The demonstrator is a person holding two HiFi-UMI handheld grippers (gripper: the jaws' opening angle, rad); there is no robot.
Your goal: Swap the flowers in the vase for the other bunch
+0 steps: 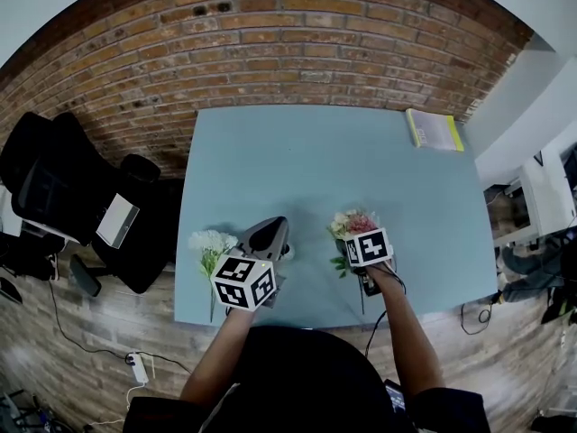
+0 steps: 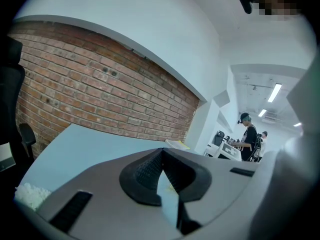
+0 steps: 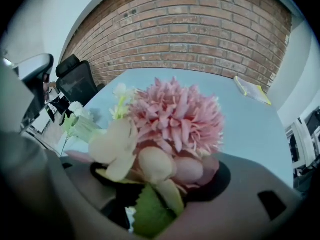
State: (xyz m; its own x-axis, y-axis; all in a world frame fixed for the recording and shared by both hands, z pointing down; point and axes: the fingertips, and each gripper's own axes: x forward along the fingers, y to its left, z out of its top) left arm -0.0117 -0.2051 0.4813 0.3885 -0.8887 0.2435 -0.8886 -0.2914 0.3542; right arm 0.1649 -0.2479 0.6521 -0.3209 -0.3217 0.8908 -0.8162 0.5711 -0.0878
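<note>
Left gripper [image 2: 163, 151] first: jaws pressed right together, rubber pads meeting at the tip, nothing between them; it hangs low over the blue table [image 1: 315, 161], pointing toward the brick wall [image 1: 270, 43]. Right gripper [image 3: 160, 181] now: jaws spread partway and pinching the pink bunch [image 3: 175, 116] low down, the big pink bloom, cream petals and a green leaf spilling over the pads; the stems below the pinch are hidden by the blooms. The white bunch [image 1: 213, 242] lies flat on the table, just left of the left gripper, stem toward the near edge. Each gripper's marker cube [image 1: 243, 282] shows black-and-white squares, no words. A yellow-green book [image 1: 435, 129] sits at the far right corner; its cover print is too small to read. The vase I cannot pick out; a dark shape under the right cube may be it, or only the handle. A black office chair [image 1: 54, 183] stands left of the table, partly cut off.
</note>
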